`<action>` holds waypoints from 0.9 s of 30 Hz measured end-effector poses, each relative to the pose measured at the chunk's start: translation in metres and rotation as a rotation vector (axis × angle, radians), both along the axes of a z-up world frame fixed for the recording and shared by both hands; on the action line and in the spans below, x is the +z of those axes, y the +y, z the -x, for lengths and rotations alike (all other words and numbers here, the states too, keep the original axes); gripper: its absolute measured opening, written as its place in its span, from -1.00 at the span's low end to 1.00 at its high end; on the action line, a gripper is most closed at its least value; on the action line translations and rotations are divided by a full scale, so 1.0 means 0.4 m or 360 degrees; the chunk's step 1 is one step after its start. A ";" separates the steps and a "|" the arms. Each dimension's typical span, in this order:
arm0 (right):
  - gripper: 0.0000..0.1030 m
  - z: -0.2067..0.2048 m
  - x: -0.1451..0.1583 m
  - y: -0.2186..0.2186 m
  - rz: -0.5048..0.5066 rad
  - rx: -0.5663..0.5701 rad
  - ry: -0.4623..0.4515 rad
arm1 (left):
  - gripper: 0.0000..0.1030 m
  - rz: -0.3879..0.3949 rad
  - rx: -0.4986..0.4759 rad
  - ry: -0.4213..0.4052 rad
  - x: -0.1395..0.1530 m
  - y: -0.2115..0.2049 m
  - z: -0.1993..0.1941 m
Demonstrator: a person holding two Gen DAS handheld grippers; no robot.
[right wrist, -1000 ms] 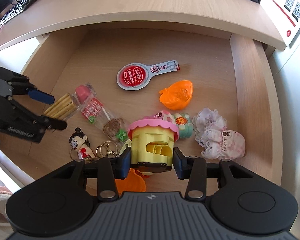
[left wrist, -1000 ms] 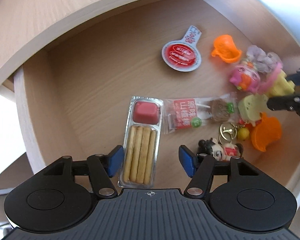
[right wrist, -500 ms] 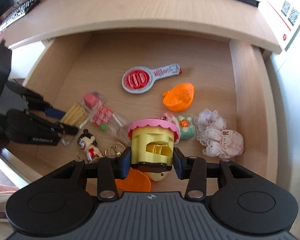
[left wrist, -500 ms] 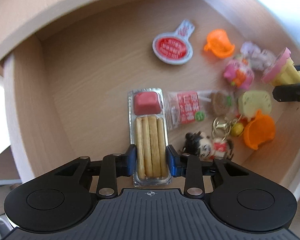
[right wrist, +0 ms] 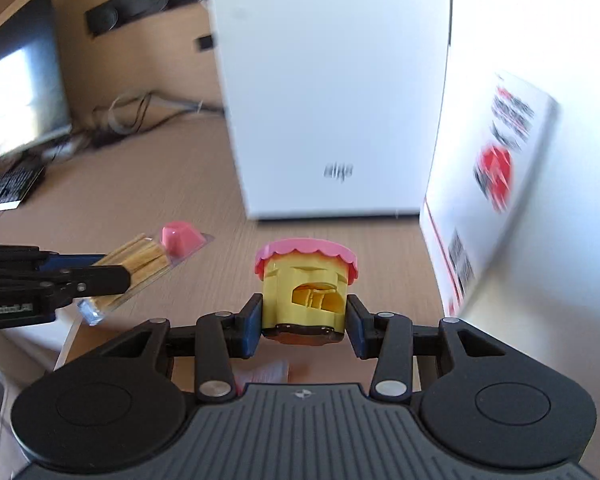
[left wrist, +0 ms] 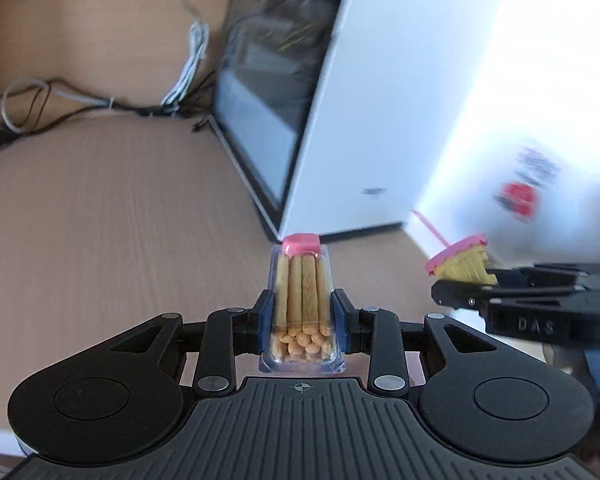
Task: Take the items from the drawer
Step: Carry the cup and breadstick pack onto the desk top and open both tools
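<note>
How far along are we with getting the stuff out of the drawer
Two items are out: the left gripper is clamped on the biscuit stick pack and the right gripper on the yellow toy cupcake, both held above the desktop. Neither is set down yet. The drawer is out of view, so what remains inside cannot be told.

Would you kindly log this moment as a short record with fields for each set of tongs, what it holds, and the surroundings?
left tongs: shut on the biscuit stick pack, held above the wooden desk
right tongs: shut on the yellow toy with pink top, also above the desk
relative position: the two tongs are side by side, apart
background: white box standing on the desk; cables behind
drawer: not in view
image quality: motion blur
</note>
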State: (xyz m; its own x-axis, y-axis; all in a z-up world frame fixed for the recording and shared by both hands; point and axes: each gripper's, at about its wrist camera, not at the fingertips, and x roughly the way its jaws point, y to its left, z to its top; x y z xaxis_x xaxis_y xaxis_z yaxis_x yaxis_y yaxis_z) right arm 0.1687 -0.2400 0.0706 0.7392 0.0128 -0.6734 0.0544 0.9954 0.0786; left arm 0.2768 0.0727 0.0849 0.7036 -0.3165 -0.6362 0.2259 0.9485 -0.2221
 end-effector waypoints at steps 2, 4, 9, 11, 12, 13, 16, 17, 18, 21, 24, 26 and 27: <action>-0.18 -0.074 -0.038 -0.004 0.0006 -0.0009 0.0019 | -0.34 -0.0019 0.0025 0.0065 -0.040 -0.006 -0.061; -0.18 -0.140 -0.081 -0.008 0.0011 -0.0018 0.0067 | -0.33 -0.0014 0.0034 0.0137 -0.075 -0.001 -0.098; -0.18 -0.247 -0.169 0.004 0.0007 0.0044 0.0145 | -0.28 -0.0027 0.0022 0.0194 -0.149 0.002 -0.122; -0.18 -0.258 -0.195 0.011 0.0024 0.0066 0.0164 | -0.27 0.0013 0.0029 0.0158 -0.162 0.011 -0.113; -0.18 -0.261 -0.200 0.013 0.0031 0.0078 0.0143 | -0.27 0.0044 0.0040 0.0138 -0.176 0.000 -0.115; -0.18 -0.262 -0.200 0.015 0.0042 0.0093 0.0133 | -0.27 0.0106 0.0056 0.0125 -0.181 0.012 -0.109; 0.03 -0.259 -0.196 0.016 0.0019 0.0124 0.0108 | -0.25 0.0203 0.0077 0.0139 -0.176 0.014 -0.112; 0.12 -0.250 -0.187 0.013 -0.0019 0.0127 0.0090 | -0.26 0.0169 0.0077 0.0138 -0.171 0.012 -0.109; 0.25 -0.239 -0.178 0.010 -0.0048 0.0117 0.0063 | -0.26 0.0110 0.0093 0.0118 -0.168 0.005 -0.112; 0.29 -0.192 -0.136 0.009 -0.0044 0.0077 -0.0021 | -0.42 0.0016 0.0179 -0.0038 -0.130 0.019 -0.093; 0.56 -0.118 -0.088 0.016 0.0028 0.0030 -0.0116 | -0.45 0.0116 0.0212 -0.0131 -0.068 0.064 -0.042; 0.63 -0.063 -0.065 0.013 0.0035 0.0018 -0.0134 | -0.44 0.0130 0.0160 -0.0151 -0.032 0.082 -0.003; 0.64 -0.036 -0.059 0.011 0.0028 0.0016 -0.0121 | -0.44 0.0106 0.0122 -0.0136 -0.017 0.085 0.020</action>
